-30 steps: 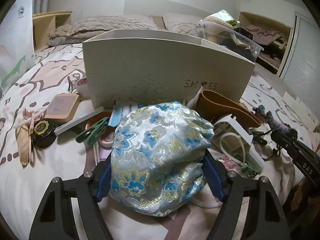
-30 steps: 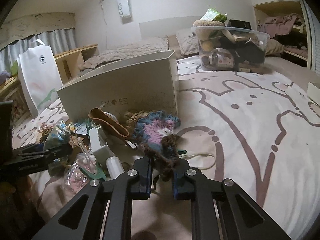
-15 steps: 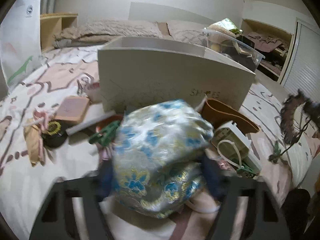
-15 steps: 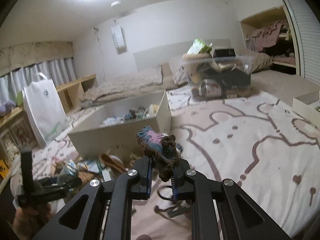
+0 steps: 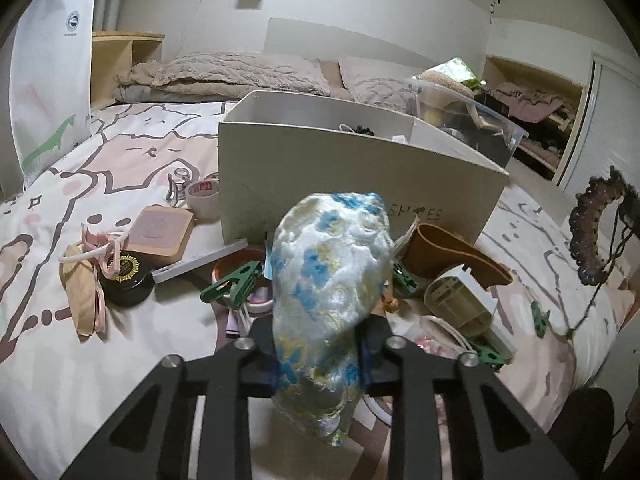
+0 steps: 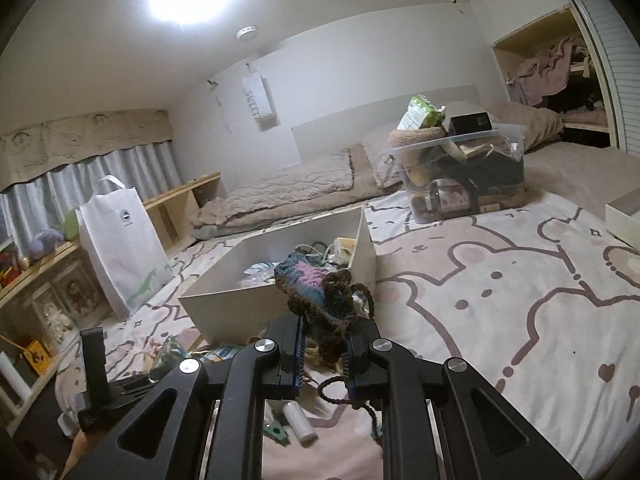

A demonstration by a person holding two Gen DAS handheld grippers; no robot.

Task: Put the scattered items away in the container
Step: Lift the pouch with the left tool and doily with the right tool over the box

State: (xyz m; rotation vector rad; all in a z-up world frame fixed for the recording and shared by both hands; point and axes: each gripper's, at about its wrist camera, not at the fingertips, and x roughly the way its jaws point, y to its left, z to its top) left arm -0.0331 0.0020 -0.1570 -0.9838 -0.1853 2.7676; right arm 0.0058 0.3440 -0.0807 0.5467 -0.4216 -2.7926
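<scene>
Your left gripper [image 5: 320,344] has just been closing, and its jaws now pinch the pale blue-and-gold floral brocade pouch [image 5: 330,280] between them; the pouch bulges up above the fingers and sags below them. At twelve o'clock beyond it stands the open white cardboard shoe box [image 5: 344,176], already holding several small things. The rest of the clutter lies on the cream bedspread with pink bear outlines [image 5: 120,160] in front of the box: a green plastic clothes peg [image 5: 232,282] at about ten o'clock of the pouch, a round black tin with a gold label [image 5: 126,276] and a tan square coaster [image 5: 160,232] farther out toward nine and ten o'clock, a roll of tape [image 5: 204,196] by the box's left corner, and a brown leather case [image 5: 448,254] at two o'clock.

Your right gripper [image 6: 322,346] is clamped tight on the brown-edged pink-and-blue crocheted piece [image 6: 320,288], whose yarn cord loops down below the fingers. In that view the shoe box [image 6: 240,312] sits at eleven o'clock, just behind the crochet, with a clear plastic bin [image 6: 460,176] of belongings at one o'clock, well apart.
</scene>
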